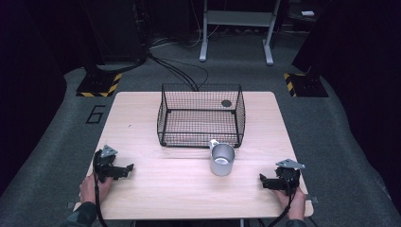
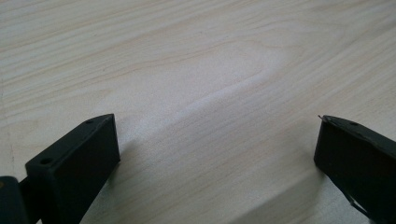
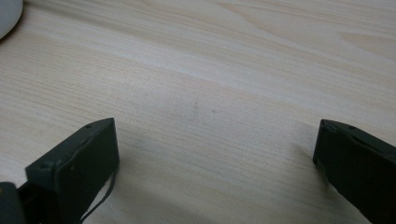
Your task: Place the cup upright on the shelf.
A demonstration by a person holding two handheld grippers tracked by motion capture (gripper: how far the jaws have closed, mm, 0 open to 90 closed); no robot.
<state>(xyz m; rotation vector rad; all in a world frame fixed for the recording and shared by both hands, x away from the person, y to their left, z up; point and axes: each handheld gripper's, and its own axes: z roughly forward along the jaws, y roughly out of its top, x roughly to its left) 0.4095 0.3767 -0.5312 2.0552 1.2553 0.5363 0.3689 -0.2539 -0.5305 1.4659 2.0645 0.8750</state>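
So, nothing is in hand yet: this reads as the start, both grippers parked at the near edge of the desk and nothing gripped. Left gripper sits at the near left, held by the person's left hand, jaws pointing inward toward the middle. In the left gripper view its jaws stand wide apart with bare wood grain between them, holding nothing

Mid-desk: metal cup stands upright, mouth up, handle at its far-left side toward the wire basket. Cup is just in front of the basket's near wall, very close, can't tell if touching. Basket looks empty apart from a dark round spot at its far right; can't tell what that is

Right gripper sits at the near right in the person's right hand, jaws pointing left. In the right gripper view its jaws are also wide open and empty; a pale curved edge at the top left corner is probably the cup

My read: likely job is cup into basket. Right gripper is a bit nearer the cup, so next move would be a reach forward and left, jaws over the rim or around the body, close, lift clear of the basket wall, set inside. Watch the handle side and the thin, slick wall: a rim pinch may slip
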